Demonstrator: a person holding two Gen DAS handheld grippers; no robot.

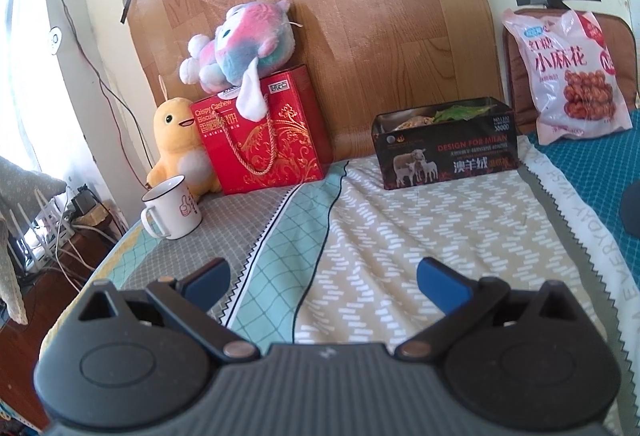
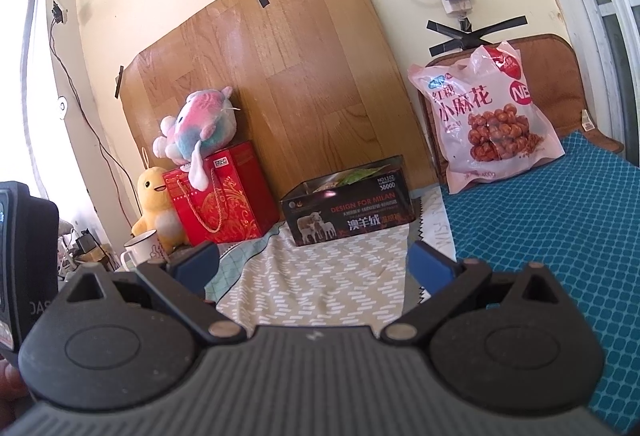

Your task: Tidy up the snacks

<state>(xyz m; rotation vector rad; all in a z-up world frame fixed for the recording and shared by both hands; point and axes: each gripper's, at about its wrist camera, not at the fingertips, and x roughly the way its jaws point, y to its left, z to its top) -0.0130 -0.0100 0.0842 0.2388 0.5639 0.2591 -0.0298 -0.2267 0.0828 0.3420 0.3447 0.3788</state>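
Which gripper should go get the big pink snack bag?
Probably the right gripper. In its view the pink snack bag leans just right of centre. For the left gripper, also open and empty, it sits at the far right edge.

A bed (image 1: pixel 420 220) under patterned sheets carried everything. The black box (image 1: pixel 446 144) sat at its far middle; left of the box stood a red gift box (image 1: pixel 272 140), yellow plush (image 1: pixel 176 144) and white mug (image 1: pixel 172 210), right of it a pink snack bag (image 1: pixel 572 72).
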